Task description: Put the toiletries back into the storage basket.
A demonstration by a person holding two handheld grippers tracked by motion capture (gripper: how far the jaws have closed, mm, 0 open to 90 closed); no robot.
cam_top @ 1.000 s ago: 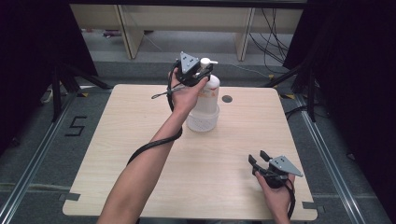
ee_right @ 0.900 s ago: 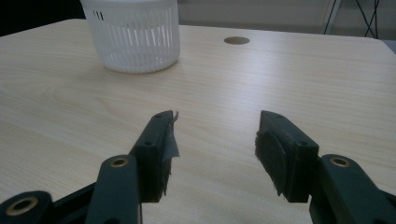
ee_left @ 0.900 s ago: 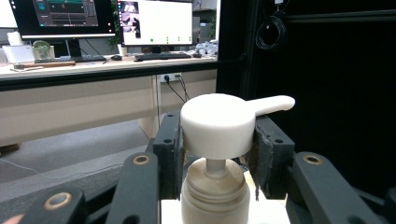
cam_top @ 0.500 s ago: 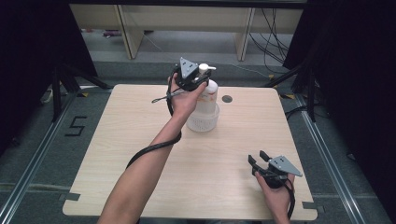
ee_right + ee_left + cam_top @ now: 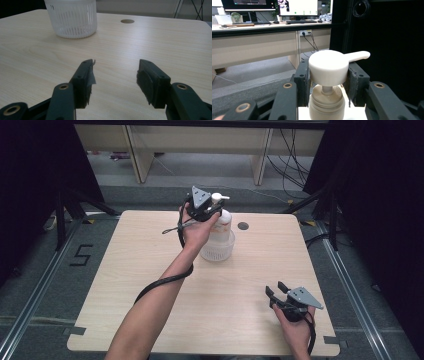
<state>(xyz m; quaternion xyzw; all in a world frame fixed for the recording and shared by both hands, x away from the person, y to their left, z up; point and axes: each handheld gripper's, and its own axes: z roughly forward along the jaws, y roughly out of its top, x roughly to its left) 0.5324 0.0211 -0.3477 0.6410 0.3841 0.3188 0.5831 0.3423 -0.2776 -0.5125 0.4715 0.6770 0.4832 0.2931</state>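
Left tongs (image 5: 328, 82) clamped on pump head (image 5: 329, 67), right tongs (image 5: 115, 82) apart, idle; bottle (image 5: 220, 237) may tip if pushed off-centre.

Wooden table (image 5: 125, 285) with round hole (image 5: 243, 226); floor marking "5" (image 5: 80, 255); desk (image 5: 254, 45) bearing monitors (image 5: 298, 6).

A taped "5" (image 5: 81, 255) — on the floor.

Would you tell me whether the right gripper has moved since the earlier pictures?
No. The right gripper sits at the same spot near the table's front right corner.
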